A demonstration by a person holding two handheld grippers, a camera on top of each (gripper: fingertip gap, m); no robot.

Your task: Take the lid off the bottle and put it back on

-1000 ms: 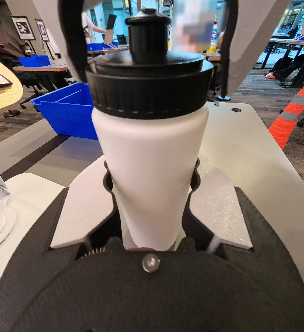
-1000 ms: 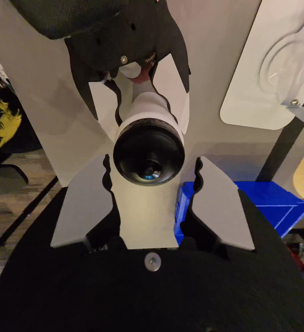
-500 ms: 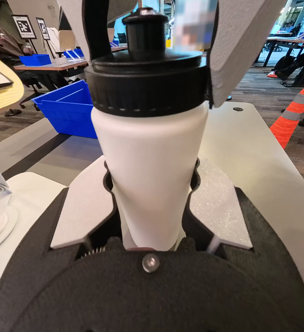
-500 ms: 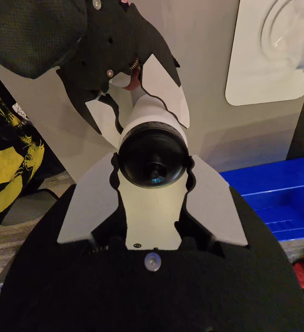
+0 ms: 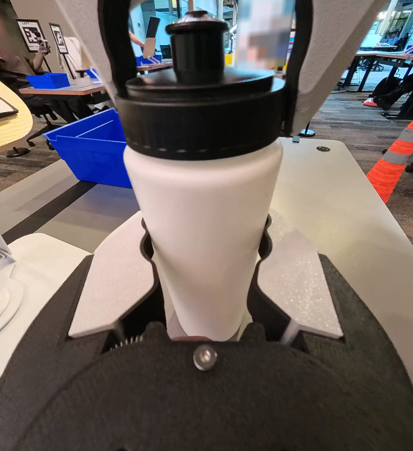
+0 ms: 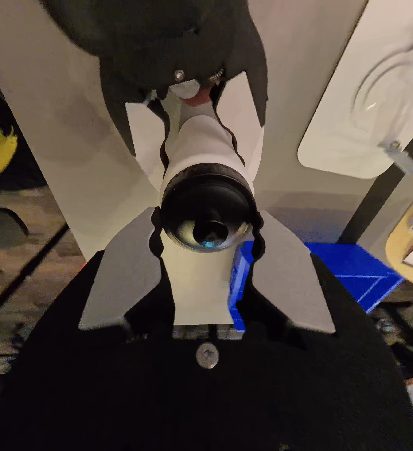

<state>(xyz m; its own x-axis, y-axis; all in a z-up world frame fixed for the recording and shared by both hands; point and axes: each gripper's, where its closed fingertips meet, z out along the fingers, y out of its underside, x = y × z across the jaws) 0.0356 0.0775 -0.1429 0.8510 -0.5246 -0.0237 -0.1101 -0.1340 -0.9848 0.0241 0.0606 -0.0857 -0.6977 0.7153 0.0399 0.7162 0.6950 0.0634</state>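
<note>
Bottle (image 5: pixel 204 231) clamped in left tongs (image 5: pixel 205 244); right tongs (image 6: pixel 206 219) pinch lid (image 5: pixel 200 127).

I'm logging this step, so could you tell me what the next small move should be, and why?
Probably twist the right gripper to unscrew: its fingers sit against both sides of the black lid, which is on the white bottle, and the left gripper clamps the body.

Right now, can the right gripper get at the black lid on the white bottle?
Probably yes. The right gripper already flanks the lid, apparently touching its rim, with nothing between. The left gripper holds the bottle lower down.
</note>
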